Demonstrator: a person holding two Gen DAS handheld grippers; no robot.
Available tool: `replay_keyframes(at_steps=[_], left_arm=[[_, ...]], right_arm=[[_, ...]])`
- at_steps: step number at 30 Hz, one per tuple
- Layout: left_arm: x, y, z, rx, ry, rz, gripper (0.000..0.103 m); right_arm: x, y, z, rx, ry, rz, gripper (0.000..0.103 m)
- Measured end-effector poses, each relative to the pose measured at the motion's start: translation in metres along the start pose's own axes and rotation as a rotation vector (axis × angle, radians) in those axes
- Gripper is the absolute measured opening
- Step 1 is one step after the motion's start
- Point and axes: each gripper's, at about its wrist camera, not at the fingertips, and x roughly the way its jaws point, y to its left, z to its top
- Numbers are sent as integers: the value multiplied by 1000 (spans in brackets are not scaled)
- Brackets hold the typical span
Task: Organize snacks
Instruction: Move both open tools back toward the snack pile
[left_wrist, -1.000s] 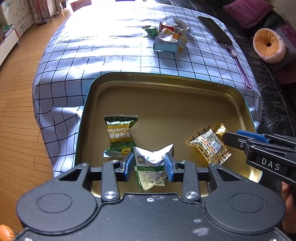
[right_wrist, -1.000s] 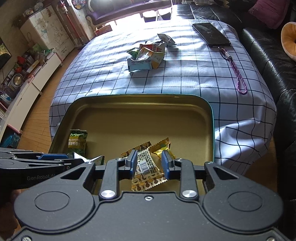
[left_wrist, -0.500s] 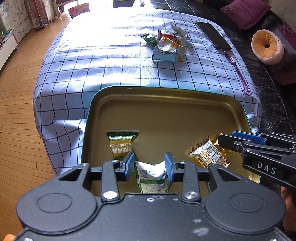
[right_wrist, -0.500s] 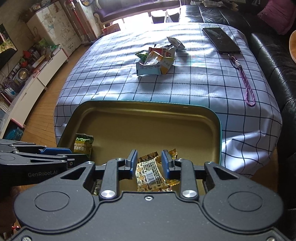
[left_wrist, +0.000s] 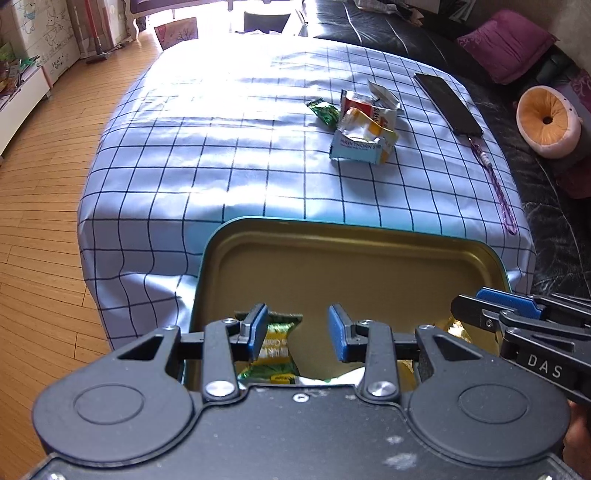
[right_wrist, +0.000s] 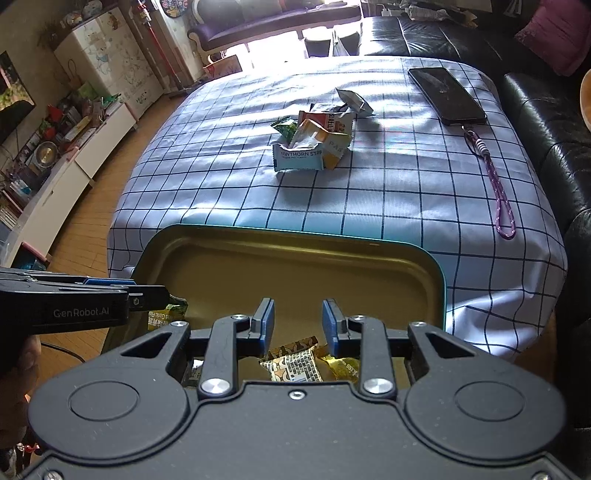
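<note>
Snacks left to sort, that loose pile (right_wrist: 314, 140) on the checked tablecloth (right_wrist: 369, 206), sat straight ahead past the tray's (right_wrist: 295, 236) far rim, slightly nearer my right gripper (right_wrist: 297, 321). Both that one and my left gripper (left_wrist: 297, 330) were open, empty, hovering over packets already in the tray; nothing blocked the way, phone (right_wrist: 447, 96) off right.

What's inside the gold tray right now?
In the gold tray: a green snack packet, a patterned gold-brown packet and a gold wrapper. A white packet's edge shows; the gripper bodies cover the tray's near part.
</note>
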Motion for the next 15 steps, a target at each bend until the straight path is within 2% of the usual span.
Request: replay_keyframes(at_steps=[15], left_arm=[[29,13,58,-13,-28,50,35]], right_arm=[[22,-6,44,-21,-32,-6,40]])
